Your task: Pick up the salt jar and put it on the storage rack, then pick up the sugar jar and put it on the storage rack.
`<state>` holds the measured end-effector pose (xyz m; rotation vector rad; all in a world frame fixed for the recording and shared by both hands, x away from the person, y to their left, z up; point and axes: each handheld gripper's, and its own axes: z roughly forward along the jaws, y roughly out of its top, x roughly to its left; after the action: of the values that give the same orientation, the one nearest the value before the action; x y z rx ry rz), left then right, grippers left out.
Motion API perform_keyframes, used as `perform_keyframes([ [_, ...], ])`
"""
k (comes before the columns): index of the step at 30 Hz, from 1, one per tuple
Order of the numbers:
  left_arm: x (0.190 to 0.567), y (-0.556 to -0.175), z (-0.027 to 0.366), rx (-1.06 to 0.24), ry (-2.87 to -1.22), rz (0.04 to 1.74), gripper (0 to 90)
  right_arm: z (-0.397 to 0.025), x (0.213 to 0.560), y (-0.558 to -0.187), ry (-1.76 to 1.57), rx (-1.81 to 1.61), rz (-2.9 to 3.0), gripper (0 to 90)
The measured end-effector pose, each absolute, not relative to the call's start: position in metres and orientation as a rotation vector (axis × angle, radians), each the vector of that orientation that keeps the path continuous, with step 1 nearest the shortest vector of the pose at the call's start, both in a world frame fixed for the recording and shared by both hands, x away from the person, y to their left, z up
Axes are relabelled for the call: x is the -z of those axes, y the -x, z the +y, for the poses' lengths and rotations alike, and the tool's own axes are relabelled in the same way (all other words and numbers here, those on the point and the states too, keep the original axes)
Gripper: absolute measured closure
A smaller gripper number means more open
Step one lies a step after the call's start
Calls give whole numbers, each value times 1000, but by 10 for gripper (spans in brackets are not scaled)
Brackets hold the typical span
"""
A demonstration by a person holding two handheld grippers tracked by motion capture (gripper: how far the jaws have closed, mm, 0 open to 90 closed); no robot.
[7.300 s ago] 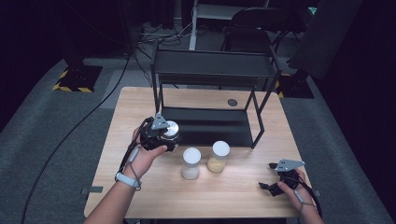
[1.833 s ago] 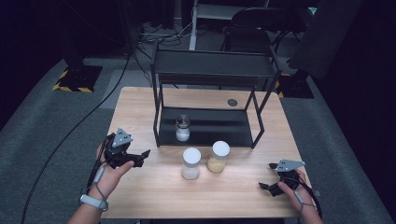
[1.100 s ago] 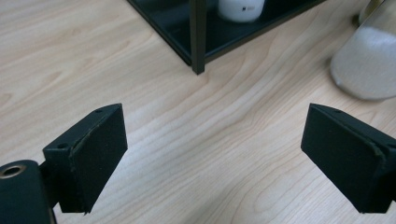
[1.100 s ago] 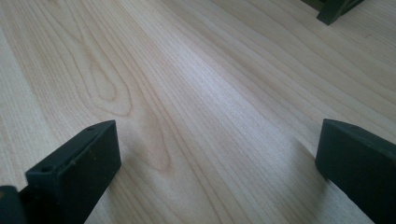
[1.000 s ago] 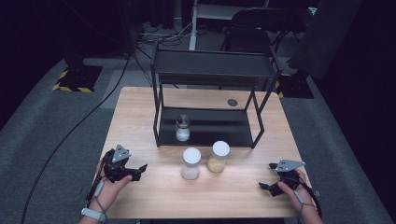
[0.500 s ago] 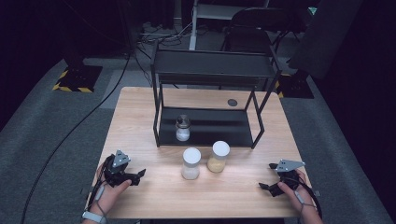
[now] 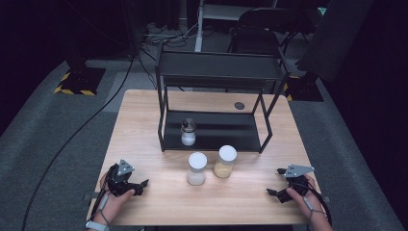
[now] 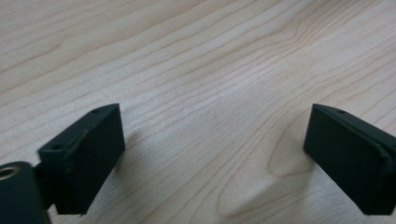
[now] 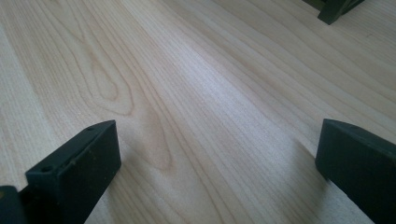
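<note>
A clear jar with a dark lid (image 7: 188, 132) stands on the lower shelf of the black rack (image 7: 219, 72). In front of the rack, two white-lidded jars stand side by side on the wooden table (image 7: 144, 120): one with pale contents (image 7: 197, 168), one with yellowish contents (image 7: 224, 161). My left gripper (image 7: 139, 185) rests low at the table's near left, open, with only bare wood between its jaws (image 8: 215, 154). My right gripper (image 7: 274, 182) sits at the near right, also open over bare wood (image 9: 217, 163).
A small dark round disc (image 7: 239, 105) lies on the table behind the rack's lower shelf. A rack foot (image 9: 334, 9) shows at the top right of the right gripper view. Grey carpet, cables and a chair (image 7: 269, 24) lie beyond the table.
The left gripper, which earlier held the dark-lidded jar, has let it go on the lower shelf and drawn back to the near left corner. The right gripper has stayed put.
</note>
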<state>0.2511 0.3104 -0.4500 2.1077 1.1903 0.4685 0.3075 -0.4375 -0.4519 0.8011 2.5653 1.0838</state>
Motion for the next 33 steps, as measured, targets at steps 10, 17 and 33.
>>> perform_keyframes([
  [10,450,-251,310,-469,-2107,1198,28,-437,452,-307,-807,-1082,2563,0],
  [17,450,-251,310,-469,-2106,1200,26,-437,451,-306,-807,-1081,2565,0],
  [33,450,-251,309,-474,-2102,1213,17,-434,447,-305,-825,-1079,2562,23],
])
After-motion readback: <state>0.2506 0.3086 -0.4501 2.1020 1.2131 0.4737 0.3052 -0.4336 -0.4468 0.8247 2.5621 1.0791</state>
